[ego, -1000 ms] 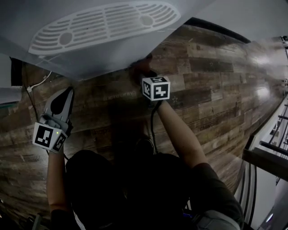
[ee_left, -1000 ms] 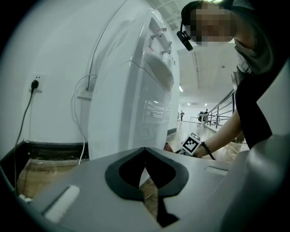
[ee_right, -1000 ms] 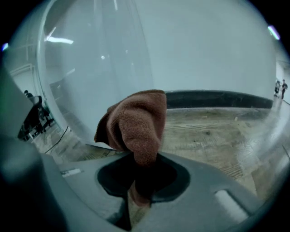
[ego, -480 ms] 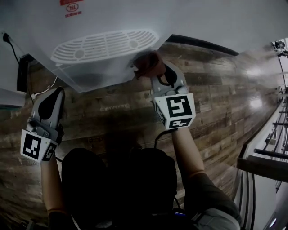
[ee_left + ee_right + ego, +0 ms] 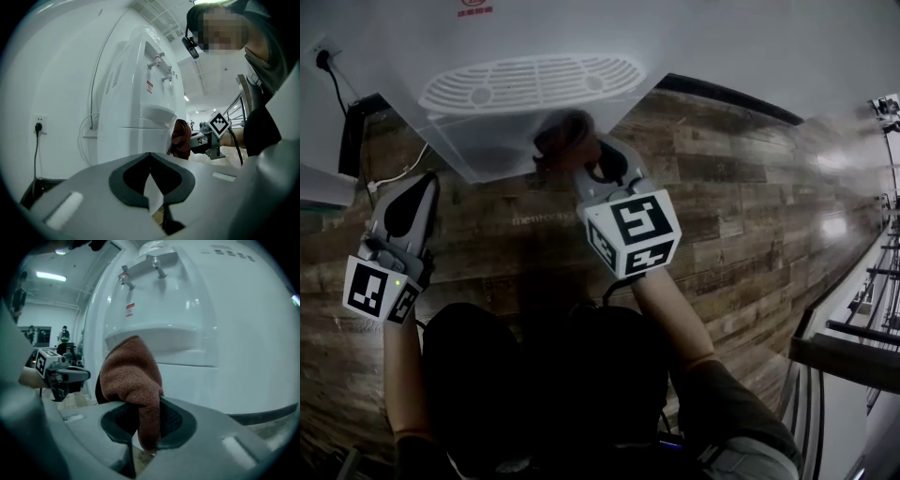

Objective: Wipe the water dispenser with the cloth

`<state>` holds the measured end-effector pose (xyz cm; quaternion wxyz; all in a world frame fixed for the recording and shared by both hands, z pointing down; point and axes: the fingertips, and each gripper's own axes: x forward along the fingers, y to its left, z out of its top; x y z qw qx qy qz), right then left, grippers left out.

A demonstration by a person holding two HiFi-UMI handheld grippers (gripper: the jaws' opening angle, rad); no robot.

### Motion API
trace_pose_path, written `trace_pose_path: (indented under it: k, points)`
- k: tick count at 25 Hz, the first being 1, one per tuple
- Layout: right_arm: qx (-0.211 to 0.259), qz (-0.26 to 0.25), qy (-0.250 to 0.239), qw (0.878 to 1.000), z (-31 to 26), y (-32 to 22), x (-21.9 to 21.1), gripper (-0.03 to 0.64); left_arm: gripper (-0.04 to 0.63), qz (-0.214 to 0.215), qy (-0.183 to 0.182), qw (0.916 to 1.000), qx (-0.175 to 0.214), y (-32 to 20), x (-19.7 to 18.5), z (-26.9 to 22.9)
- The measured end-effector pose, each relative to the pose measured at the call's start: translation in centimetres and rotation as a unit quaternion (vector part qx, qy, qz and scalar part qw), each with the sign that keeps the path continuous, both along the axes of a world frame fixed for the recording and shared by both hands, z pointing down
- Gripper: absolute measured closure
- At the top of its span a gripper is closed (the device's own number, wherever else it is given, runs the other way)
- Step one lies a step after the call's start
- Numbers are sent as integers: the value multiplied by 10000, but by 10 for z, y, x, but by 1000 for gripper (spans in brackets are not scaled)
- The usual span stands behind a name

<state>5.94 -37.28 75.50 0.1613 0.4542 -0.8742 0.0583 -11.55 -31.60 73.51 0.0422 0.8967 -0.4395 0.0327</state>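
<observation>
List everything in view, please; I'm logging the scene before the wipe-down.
water dispenser: one, white, by the wall
taps: two, pale, high on its front
drip tray grille: one, white, below the taps
label: one, red, near the taps
cloth: one, reddish-brown, at the dispenser's front
wall socket: one, white, black plug in it
floor: brown wood planks
left hand-held gripper: grey, shut, empty
right hand-held gripper: grey, shut on the cloth
</observation>
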Motion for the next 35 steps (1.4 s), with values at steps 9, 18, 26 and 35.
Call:
trace_pose_path:
  k: [9, 18, 26, 35]
  points:
    - [-632, -1422, -252, 9875, 16, 17, -136, 558, 578, -171, 13, 9998, -49, 12, -20, 9]
    - [-1101, -2075, -610, 9701, 18, 36, -200, 558, 578, -357, 54, 9992, -156, 20, -35, 20]
    - [-1444, -1600, -657, 9743, 56, 21, -155, 558, 578, -171, -32, 9995, -249, 21, -27, 31]
    - [-1696, 183, -1293, 9768, 79, -14, 4, 554, 578, -187, 18, 9991, -379, 17, -30, 43]
